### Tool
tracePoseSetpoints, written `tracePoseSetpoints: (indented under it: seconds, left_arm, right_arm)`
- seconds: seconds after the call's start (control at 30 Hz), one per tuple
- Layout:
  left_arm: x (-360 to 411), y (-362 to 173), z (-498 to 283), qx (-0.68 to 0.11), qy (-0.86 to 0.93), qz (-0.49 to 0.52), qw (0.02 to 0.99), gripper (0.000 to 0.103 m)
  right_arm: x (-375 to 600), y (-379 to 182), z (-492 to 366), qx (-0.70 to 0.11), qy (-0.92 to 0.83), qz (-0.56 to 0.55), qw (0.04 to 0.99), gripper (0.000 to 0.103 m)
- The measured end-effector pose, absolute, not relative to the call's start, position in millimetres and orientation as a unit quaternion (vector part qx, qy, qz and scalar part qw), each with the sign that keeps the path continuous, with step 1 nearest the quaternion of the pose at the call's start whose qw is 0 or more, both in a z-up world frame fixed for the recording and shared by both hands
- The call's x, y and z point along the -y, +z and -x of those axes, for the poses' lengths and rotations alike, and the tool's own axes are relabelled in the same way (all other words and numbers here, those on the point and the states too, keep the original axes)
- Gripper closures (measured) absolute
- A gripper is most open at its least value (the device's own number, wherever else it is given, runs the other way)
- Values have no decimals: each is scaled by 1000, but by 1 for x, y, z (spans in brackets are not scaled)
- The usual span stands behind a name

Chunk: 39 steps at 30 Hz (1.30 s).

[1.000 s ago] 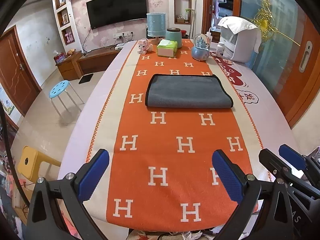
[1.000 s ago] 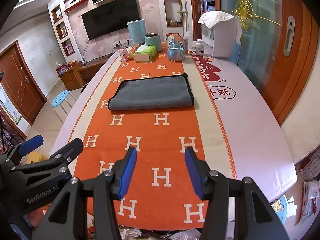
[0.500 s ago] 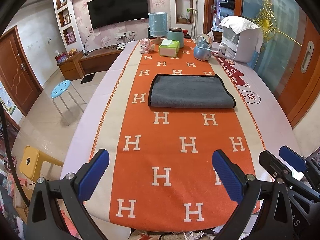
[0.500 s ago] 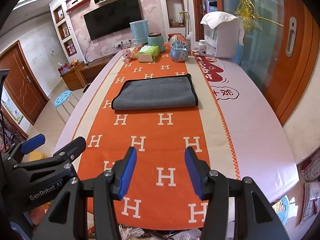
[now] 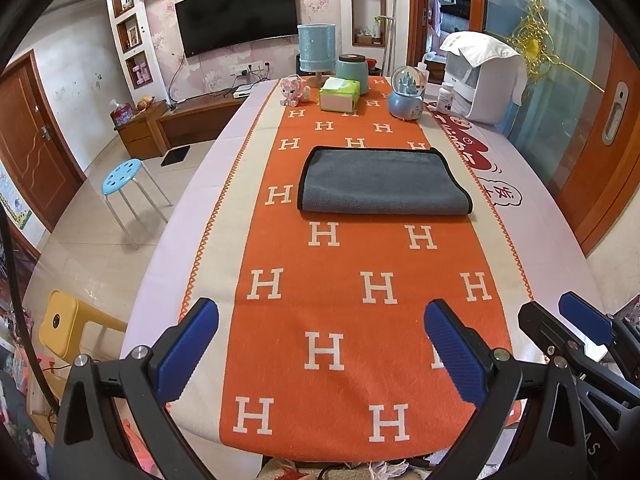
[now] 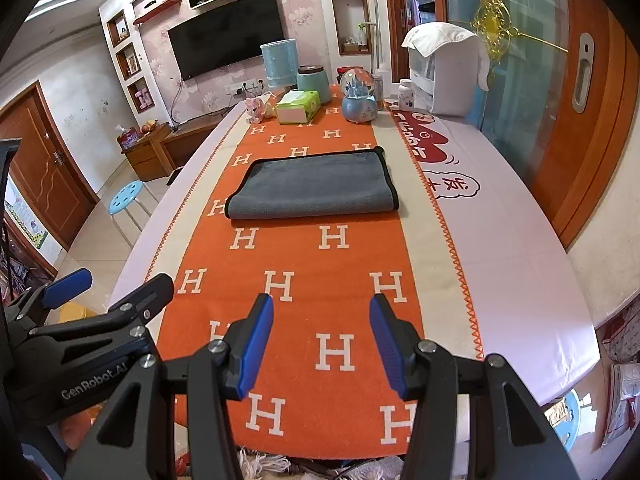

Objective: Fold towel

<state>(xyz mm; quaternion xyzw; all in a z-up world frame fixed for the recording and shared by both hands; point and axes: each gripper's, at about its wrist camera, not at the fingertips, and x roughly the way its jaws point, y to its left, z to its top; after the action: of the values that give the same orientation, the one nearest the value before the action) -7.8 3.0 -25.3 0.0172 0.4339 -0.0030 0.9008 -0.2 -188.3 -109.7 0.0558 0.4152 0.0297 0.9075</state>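
A grey towel [image 5: 380, 182] with a black edge lies folded flat on the orange runner [image 5: 360, 300], past the table's middle; it also shows in the right wrist view [image 6: 316, 190]. My left gripper [image 5: 320, 344] is open wide and empty, held above the near end of the table, well short of the towel. My right gripper [image 6: 320, 340] is open and empty, also over the near end. The right gripper's fingers show at the right edge of the left wrist view [image 5: 584, 324]; the left gripper's show at the left of the right wrist view [image 6: 68, 284].
At the far end stand a tissue box [image 5: 340, 94], a teal jar [image 5: 352, 70], a snow globe [image 5: 406, 94], a pink toy [image 5: 292, 92], a blue lamp [image 5: 316, 50] and a white appliance [image 5: 484, 76]. A blue stool [image 5: 122, 174] and a yellow stool [image 5: 64, 324] stand left of the table.
Both grippers have drawn back and risen slightly, so the towel looks a little farther off. Both stay open and the towel has not moved.
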Motion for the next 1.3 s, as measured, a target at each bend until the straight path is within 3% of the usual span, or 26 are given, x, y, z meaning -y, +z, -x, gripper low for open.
tracePoseSetpoints:
  seconds: [1.3]
  left_arm:
    - [-8,-31,10,-442,-6,-18,897,1]
  right_arm:
    - [184,-111,3,-416,30,-57,907,53]
